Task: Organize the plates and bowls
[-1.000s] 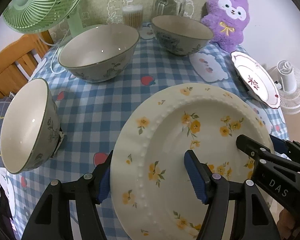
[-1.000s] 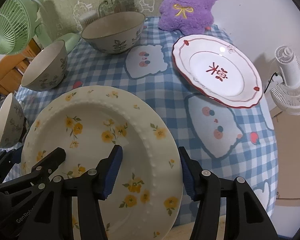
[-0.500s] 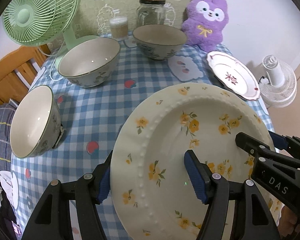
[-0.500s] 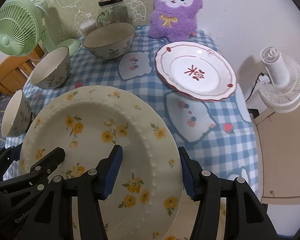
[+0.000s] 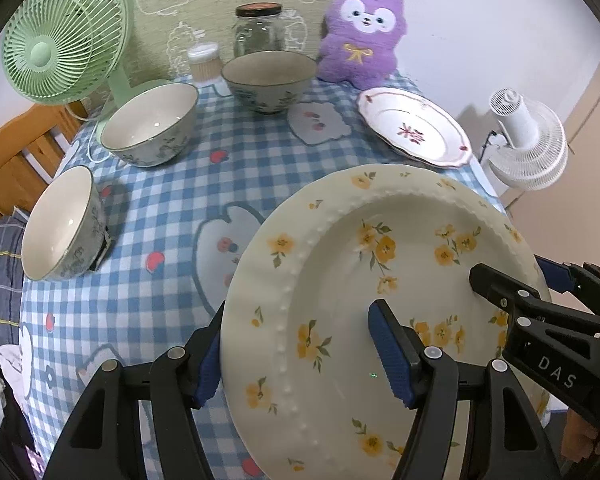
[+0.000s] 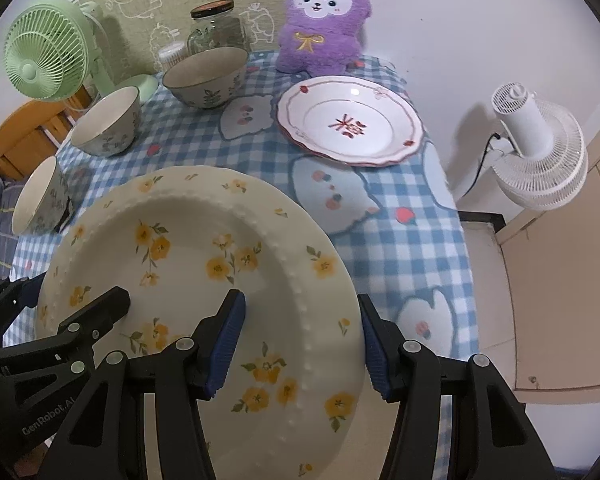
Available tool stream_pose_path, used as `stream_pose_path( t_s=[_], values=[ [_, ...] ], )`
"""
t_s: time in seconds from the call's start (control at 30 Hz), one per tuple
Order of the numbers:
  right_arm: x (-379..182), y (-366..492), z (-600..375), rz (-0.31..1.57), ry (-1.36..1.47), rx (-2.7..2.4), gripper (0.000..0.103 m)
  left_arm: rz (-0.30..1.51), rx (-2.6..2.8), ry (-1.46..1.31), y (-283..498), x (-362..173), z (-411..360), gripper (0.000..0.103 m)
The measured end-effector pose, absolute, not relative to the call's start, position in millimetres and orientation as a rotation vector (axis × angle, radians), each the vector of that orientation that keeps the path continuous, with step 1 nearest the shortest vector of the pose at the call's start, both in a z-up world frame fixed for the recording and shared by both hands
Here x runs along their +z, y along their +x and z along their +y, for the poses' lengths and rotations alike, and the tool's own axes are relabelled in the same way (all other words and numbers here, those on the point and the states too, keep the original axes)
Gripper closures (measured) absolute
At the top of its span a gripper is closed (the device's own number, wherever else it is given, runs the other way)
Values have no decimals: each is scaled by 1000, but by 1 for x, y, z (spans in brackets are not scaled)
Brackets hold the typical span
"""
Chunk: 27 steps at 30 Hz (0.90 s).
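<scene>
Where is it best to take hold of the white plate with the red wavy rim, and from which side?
Take the white ceramic plate with the red wavy rim by its raised, flared rim, on the near edge facing the cameras. It lies flat on the checked tablecloth; that side looks open, while the purple plush toy stands behind it.

Home dining corner: checked tablecloth with a purple plush toy and glass jar at its far edge, green fan beside it.

Cream yellow-flowered plate — tilted, lifted above table; three bowls, red-rimmed plate resting.
</scene>
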State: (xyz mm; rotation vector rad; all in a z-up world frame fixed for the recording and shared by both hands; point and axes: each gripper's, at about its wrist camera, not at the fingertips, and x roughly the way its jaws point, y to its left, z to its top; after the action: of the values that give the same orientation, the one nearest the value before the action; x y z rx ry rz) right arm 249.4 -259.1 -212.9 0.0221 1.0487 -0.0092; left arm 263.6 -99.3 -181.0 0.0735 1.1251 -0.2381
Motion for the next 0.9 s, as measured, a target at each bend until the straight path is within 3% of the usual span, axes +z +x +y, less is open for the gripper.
stream_pose_path(
  t_s=[0.9],
  values=[
    [-237, 186, -314, 1100, 26, -36, 45, 1195, -318, 102, 208, -202, -154, 35]
  ],
)
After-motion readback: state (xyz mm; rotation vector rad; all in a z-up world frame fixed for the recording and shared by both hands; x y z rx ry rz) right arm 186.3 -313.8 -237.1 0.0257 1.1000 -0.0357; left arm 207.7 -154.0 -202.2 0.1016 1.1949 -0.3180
